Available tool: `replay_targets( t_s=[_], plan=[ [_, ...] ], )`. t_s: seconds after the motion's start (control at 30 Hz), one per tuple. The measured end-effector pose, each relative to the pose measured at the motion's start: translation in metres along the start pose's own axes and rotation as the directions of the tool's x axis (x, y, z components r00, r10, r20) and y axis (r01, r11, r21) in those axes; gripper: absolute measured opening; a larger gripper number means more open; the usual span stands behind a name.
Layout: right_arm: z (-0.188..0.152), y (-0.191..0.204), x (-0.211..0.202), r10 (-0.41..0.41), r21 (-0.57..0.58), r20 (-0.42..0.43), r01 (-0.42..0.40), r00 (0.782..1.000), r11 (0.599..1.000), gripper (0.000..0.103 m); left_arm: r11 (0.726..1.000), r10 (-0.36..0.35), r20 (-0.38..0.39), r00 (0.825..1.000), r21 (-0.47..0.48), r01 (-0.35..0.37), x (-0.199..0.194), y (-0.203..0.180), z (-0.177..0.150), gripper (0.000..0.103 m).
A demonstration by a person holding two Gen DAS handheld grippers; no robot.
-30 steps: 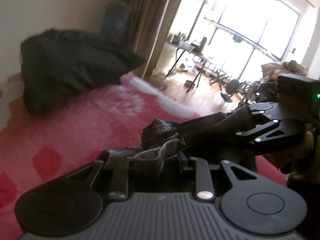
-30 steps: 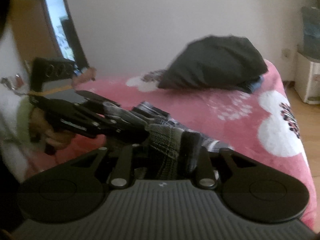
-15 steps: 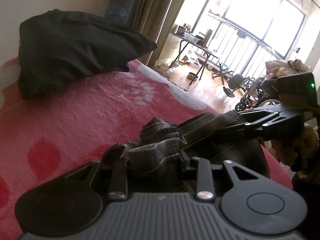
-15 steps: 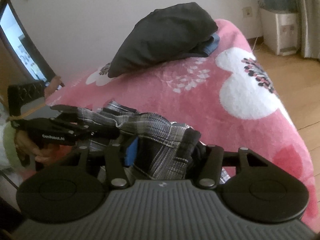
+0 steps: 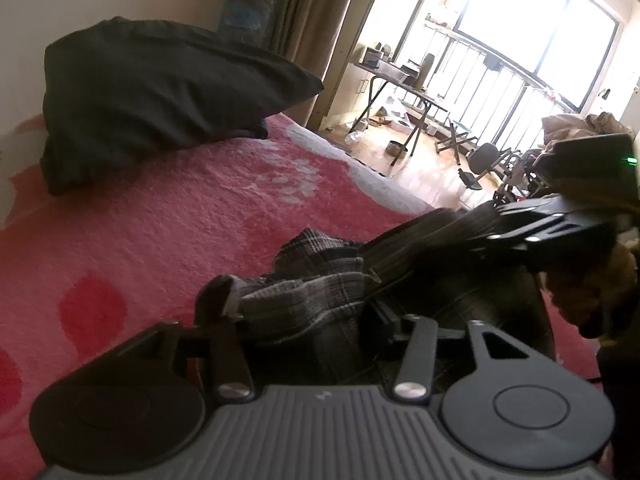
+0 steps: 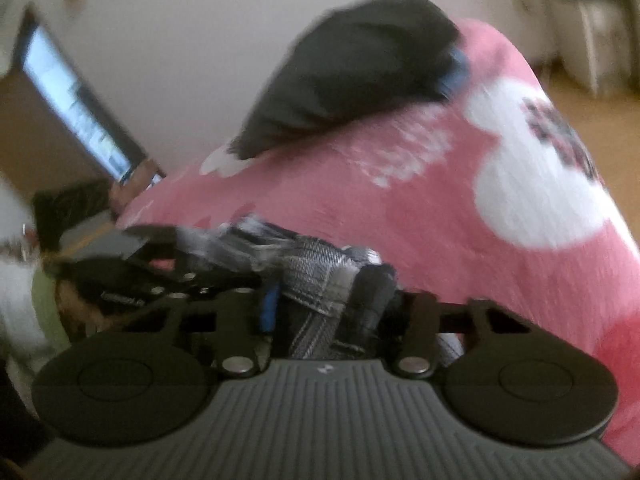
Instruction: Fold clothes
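Left tool [image 5: 296, 320] straddles a bunched fold of the plaid garment [image 5: 316, 276]; jaws are opening, cloth between them, grip looks loose. Right tool [image 6: 320, 300] has the same garment's [image 6: 316, 276] hem between its jaws, which are closing; view blurred, so pad contact is uncertain. Garment lies crumpled at the near edge of the pink bed [image 5: 180, 220], between both tools. Risk: with one side releasing, the fold may sag and collapse, or slide off the bed edge. Dark pile [image 5: 160, 84] sits well apart.
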State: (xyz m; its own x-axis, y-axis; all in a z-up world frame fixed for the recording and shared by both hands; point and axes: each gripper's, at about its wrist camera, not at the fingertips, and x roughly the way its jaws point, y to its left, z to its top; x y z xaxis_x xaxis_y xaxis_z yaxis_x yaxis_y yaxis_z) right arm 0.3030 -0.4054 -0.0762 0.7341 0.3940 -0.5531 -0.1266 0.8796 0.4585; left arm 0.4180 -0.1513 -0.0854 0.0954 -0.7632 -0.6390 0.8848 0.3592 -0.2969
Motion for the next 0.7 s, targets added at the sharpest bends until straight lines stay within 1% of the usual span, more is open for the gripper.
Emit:
replay_targets(
  t_s=[0.07, 0.13, 0.2, 0.33, 0.43, 0.5, 0.57, 0.63, 0.7],
  plan=[
    [-0.001, 0.014, -0.008, 0.009, -0.082, 0.033, -0.006, 0.999, 0.997, 0.029, 1.000, 0.007, 0.008, 1.000, 0.013, -0.007, -0.004, -0.003, 0.000, 0.058],
    [-0.002, 0.030, -0.017, 0.051, -0.168, 0.055, -0.041, 0.997, 0.985, 0.028, 1.000, 0.007, 0.024, 1.000, 0.030, -0.008, -0.010, -0.006, 0.000, 0.067],
    [-0.003, 0.045, -0.027, 0.098, -0.254, 0.073, -0.077, 0.993, 0.964, 0.027, 0.999, 0.004, 0.034, 0.999, 0.048, -0.005, -0.017, -0.009, 0.000, 0.069],
    [-0.006, 0.069, -0.037, 0.128, -0.376, 0.054, -0.099, 0.990, 0.921, 0.027, 0.998, -0.004, 0.036, 0.999, 0.069, 0.001, -0.028, -0.011, -0.002, 0.075],
    [-0.006, 0.076, -0.040, 0.151, -0.399, 0.050, -0.119, 0.987, 0.909, 0.027, 0.997, -0.029, 0.027, 0.999, 0.067, 0.027, -0.030, -0.008, -0.002, 0.075],
    [-0.005, 0.074, -0.039, 0.147, -0.392, 0.051, -0.116, 0.988, 0.913, 0.027, 0.996, -0.069, 0.011, 0.998, 0.050, 0.068, -0.023, -0.001, 0.002, 0.075],
    [-0.003, 0.069, -0.039, 0.139, -0.365, 0.056, -0.110, 0.989, 0.925, 0.027, 0.992, -0.125, -0.010, 0.992, 0.015, 0.125, -0.011, 0.008, 0.006, 0.075],
    [-0.003, 0.060, -0.042, 0.130, -0.317, 0.065, -0.103, 0.989, 0.943, 0.027, 0.983, -0.180, -0.036, 0.983, -0.033, 0.179, 0.001, 0.017, 0.010, 0.075],
    [-0.005, 0.045, -0.043, 0.128, -0.242, 0.077, -0.106, 0.989, 0.964, 0.027, 0.972, -0.229, -0.051, 0.972, -0.067, 0.225, 0.011, 0.023, 0.014, 0.075]
  ],
)
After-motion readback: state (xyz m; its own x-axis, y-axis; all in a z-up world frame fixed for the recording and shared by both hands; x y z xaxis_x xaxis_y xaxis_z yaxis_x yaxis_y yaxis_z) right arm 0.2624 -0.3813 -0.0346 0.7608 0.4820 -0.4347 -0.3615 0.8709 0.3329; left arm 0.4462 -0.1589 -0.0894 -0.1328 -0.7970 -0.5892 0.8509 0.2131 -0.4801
